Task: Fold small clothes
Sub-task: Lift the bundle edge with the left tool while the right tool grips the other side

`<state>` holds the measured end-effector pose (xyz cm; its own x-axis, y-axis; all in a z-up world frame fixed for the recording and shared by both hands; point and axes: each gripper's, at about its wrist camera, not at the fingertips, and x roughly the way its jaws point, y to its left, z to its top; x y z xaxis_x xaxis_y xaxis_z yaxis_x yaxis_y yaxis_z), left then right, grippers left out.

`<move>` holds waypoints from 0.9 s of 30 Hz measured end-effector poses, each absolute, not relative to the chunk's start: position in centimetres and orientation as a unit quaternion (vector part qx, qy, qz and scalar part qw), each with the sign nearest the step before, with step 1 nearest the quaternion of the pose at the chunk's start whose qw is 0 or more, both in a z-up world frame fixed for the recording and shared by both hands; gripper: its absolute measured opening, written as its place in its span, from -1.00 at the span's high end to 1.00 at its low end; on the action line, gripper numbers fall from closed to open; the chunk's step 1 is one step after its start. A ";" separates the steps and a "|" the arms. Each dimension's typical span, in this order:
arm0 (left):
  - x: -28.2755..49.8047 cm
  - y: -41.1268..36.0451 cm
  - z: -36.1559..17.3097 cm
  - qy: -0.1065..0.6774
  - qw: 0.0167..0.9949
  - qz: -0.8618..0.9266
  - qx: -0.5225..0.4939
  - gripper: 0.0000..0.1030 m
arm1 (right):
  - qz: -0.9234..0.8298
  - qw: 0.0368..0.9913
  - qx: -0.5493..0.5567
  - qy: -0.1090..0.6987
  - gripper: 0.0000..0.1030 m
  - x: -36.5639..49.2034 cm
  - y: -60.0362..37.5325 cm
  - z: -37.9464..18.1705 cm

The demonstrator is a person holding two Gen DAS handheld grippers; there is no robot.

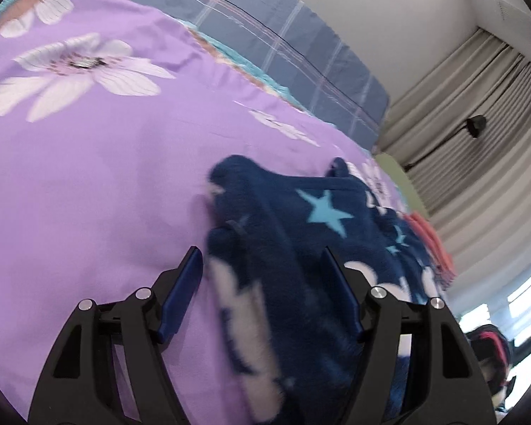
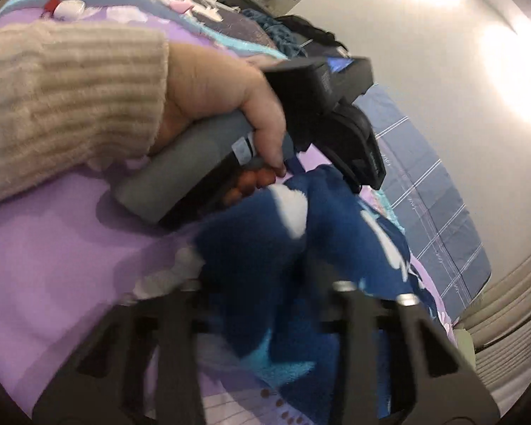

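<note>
On the purple floral bedspread (image 1: 88, 184) lies a navy star-print fleece garment (image 1: 301, 233), soft, light, floppy.
Left gripper (image 1: 262, 276) gapes wide astride its near edge; right gripper (image 2: 265, 304) is blurred, probably narrowed over fleece. Grasp a hem corner.

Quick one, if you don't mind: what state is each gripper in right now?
Left gripper: open, jaws spread around the blue star-print fleece, pads not pressing it.
Right gripper: cannot be told; too blurred, fleece lies in front of it.
</note>
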<state>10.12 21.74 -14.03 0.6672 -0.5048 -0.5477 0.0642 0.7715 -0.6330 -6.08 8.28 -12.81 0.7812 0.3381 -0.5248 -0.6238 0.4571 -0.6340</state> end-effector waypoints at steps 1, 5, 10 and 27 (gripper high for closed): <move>10.5 21.4 -14.0 0.377 0.859 -0.174 -0.298 -0.05 | 0.291 0.841 -0.426 0.163 0.58 -6.0 8.0 -12.4; 11.9 21.0 -13.6 0.385 0.839 -0.182 -0.340 0.44 | 0.303 0.868 -0.354 0.171 0.66 -5.1 5.7 -9.4; 11.8 18.8 -8.4 0.358 0.858 -0.200 -0.309 0.48 | 0.304 0.901 -0.258 0.170 0.68 -4.4 1.1 -5.0; 18.5 -11.7 1.6 0.390 0.883 -0.257 -0.034 0.47 | 0.236 0.930 0.155 0.234 0.67 0.2 -27.9 -0.4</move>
<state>18.45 -11.74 1.57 0.5634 -0.4803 -0.6722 0.4278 0.8657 -0.2600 0.16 -27.92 -0.40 0.7789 0.5110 -0.3635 -0.3661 0.8412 0.3980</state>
